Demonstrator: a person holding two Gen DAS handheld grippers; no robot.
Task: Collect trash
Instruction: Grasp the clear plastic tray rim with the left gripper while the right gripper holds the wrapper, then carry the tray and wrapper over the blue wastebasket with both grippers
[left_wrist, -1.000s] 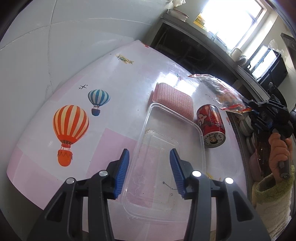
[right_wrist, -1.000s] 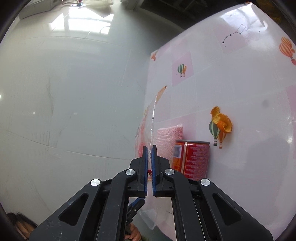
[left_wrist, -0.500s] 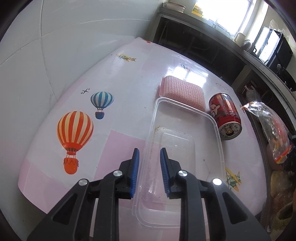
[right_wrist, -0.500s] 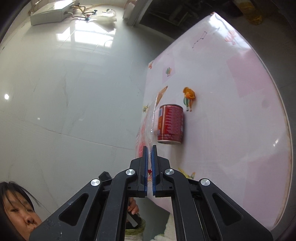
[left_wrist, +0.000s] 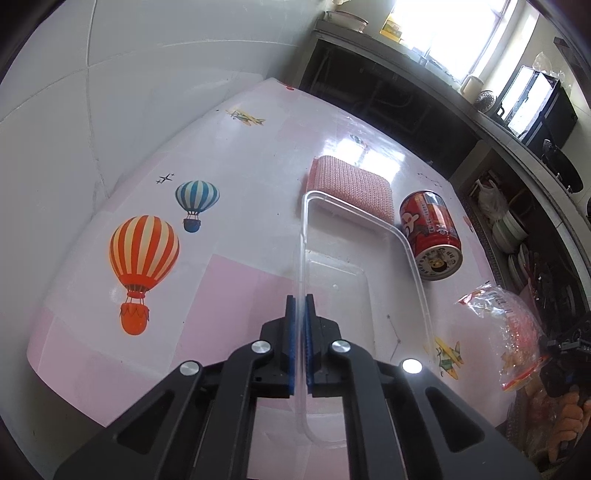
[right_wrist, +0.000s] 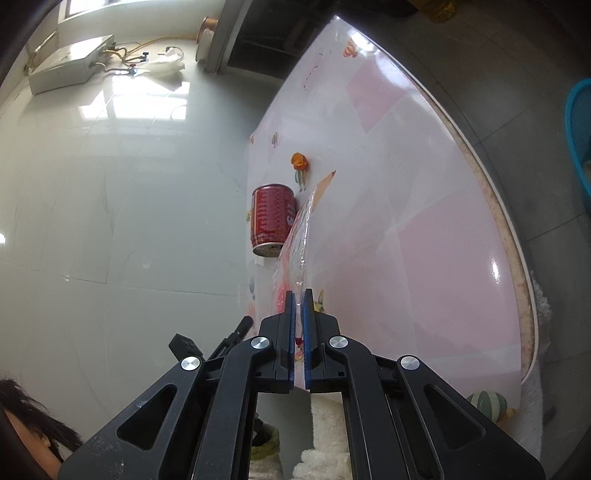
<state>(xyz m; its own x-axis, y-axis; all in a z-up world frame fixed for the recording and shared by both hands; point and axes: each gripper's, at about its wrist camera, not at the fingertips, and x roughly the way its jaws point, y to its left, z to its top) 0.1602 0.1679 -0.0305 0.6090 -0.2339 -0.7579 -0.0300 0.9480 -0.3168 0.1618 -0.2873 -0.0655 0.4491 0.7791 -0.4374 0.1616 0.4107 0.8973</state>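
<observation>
A clear plastic food box (left_wrist: 354, 284) lies on the pink table (left_wrist: 236, 295). My left gripper (left_wrist: 301, 302) is shut on its left rim, the thin wall pinched between the blue pads. A red drink can (left_wrist: 430, 236) lies on its side just right of the box, also seen from the right wrist as the red can (right_wrist: 271, 219). A crumpled clear plastic bag with red print (left_wrist: 506, 328) hangs at the table's right edge; my right gripper (right_wrist: 299, 299) is shut on this bag (right_wrist: 295, 240).
A pink knitted cloth (left_wrist: 351, 188) lies behind the box. A small orange scrap (right_wrist: 299, 160) sits on the table beyond the can. Dark shelves with dishes (left_wrist: 513, 229) stand right of the table. A blue basket (right_wrist: 580, 129) stands on the floor.
My left gripper's jaws came together onto the box's left rim. My right gripper carried the bag away from above the table to its right edge, lower down.
</observation>
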